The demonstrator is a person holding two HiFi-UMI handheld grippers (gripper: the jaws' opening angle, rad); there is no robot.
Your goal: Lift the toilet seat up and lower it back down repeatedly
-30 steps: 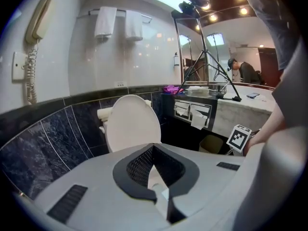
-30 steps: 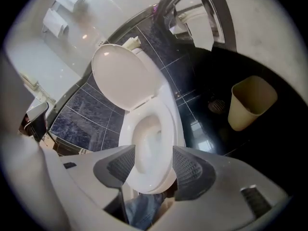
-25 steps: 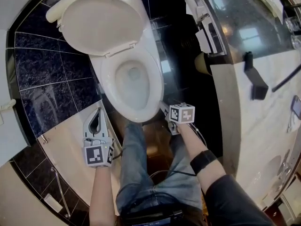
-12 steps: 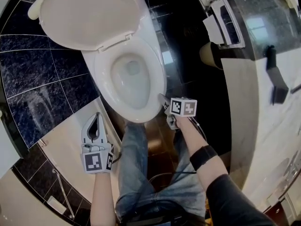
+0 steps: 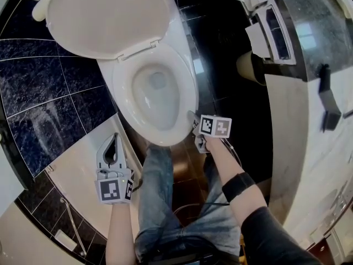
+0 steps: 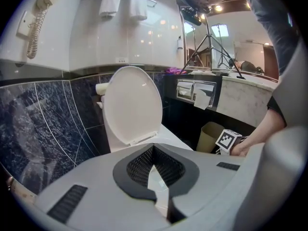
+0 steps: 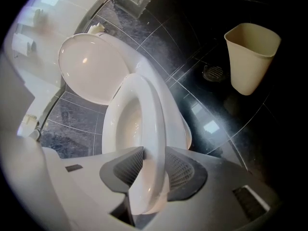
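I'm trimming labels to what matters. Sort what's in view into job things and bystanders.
Job: toilet seat; right gripper, jaws just closing onto the seat's front rim.
Bystanders: left gripper, shut and empty; waste bin; towels; wall phone.

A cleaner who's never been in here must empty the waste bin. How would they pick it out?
Find the white toilet on the dark tiled floor. Facing it, look right, below the wall-mounted paper holders: the waste bin stands there. It is the only beige, open-topped tapered container, beside a round floor drain.
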